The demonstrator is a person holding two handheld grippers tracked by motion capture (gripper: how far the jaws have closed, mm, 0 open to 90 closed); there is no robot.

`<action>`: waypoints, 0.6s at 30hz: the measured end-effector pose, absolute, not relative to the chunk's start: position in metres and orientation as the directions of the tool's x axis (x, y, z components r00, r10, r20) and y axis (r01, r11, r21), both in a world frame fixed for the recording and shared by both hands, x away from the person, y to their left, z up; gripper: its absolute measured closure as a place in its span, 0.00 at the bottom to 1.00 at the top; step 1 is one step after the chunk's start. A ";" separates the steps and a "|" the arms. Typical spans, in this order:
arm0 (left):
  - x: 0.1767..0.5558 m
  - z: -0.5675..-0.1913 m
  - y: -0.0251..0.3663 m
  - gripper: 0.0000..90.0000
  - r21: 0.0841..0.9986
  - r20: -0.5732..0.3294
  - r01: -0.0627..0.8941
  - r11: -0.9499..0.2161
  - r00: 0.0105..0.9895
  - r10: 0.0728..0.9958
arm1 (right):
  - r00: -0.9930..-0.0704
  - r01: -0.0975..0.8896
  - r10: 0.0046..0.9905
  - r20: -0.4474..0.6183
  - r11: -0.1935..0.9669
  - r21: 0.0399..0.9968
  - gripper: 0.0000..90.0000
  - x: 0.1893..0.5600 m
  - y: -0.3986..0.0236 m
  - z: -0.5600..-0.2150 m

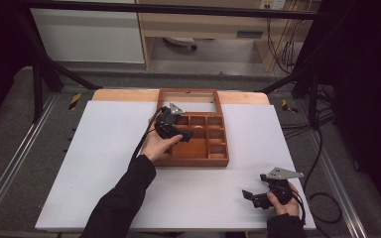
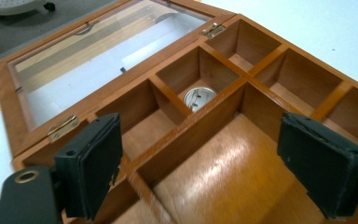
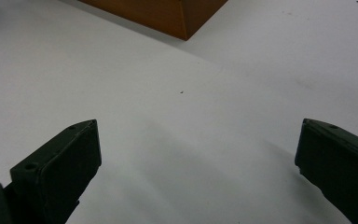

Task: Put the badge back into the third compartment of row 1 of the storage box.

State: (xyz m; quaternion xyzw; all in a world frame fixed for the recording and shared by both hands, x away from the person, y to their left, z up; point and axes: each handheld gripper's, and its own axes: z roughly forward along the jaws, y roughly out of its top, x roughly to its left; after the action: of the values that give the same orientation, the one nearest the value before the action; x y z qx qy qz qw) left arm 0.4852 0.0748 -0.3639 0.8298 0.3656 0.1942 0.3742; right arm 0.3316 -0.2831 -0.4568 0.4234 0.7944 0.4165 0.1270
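Note:
A brown wooden box (image 1: 217, 157) with several compartments lies on the white table, its glass-paned lid (image 1: 187, 100) laid open toward the far side. In the left gripper view a small round silver tin (image 2: 199, 98) sits in one of the box's (image 2: 205, 121) small back compartments, behind the glass lid (image 2: 107, 51). My left gripper (image 1: 183, 134) hovers over the box's large front-left compartment, open, nothing between its jaws (image 2: 214, 172). My right gripper (image 1: 250, 196) rests low near the table's front right, open and empty (image 3: 198, 168); a corner of the box (image 3: 168, 16) lies ahead of it.
The white table sheet (image 1: 104, 163) has wide free room left of the box and in front of it. Cables (image 1: 322, 148) trail off the right edge. A metal frame (image 1: 39, 64) and shelving stand behind the table.

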 end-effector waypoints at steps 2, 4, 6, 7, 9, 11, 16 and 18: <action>0.480 -0.362 0.081 0.12 0.772 0.046 0.455 -0.444 0.657 0.753 | -0.609 0.567 0.779 0.150 0.295 0.769 0.01 0.332 -0.283 -0.457; 0.474 -0.360 0.087 0.10 0.776 0.032 0.458 -0.435 0.659 0.751 | -0.609 0.567 0.779 0.151 0.294 0.769 0.01 0.332 -0.283 -0.457; 0.468 -0.360 0.093 0.07 0.771 0.038 0.458 -0.444 0.662 0.749 | -0.607 0.567 0.781 0.150 0.293 0.770 0.01 0.331 -0.283 -0.457; 0.465 -0.361 0.095 0.06 0.771 0.046 0.454 -0.446 0.659 0.751 | -0.606 0.568 0.781 0.148 0.295 0.769 0.01 0.332 -0.283 -0.457; 0.458 -0.363 0.101 0.05 0.776 0.057 0.445 -0.447 0.656 0.752 | -0.606 0.569 0.781 0.150 0.294 0.768 0.01 0.331 -0.283 -0.457; 0.452 -0.367 0.108 0.04 0.780 0.056 0.446 -0.439 0.649 0.759 | -0.606 0.569 0.781 0.151 0.294 0.768 0.01 0.331 -0.283 -0.457; 0.439 -0.374 0.126 0.04 0.782 0.047 0.454 -0.428 0.641 0.766 | -0.606 0.570 0.782 0.147 0.297 0.766 0.01 0.331 -0.283 -0.457; 0.433 -0.376 0.133 0.04 0.787 0.041 0.451 -0.422 0.644 0.764 | -0.605 0.571 0.782 0.149 0.296 0.765 0.01 0.331 -0.283 -0.457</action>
State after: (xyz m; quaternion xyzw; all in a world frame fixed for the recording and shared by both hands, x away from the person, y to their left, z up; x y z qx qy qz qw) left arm 0.4327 0.1330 -0.3755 0.8188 0.3710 0.2013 0.3892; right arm 0.3314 -0.2829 -0.4570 0.4259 0.7947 0.4132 0.1276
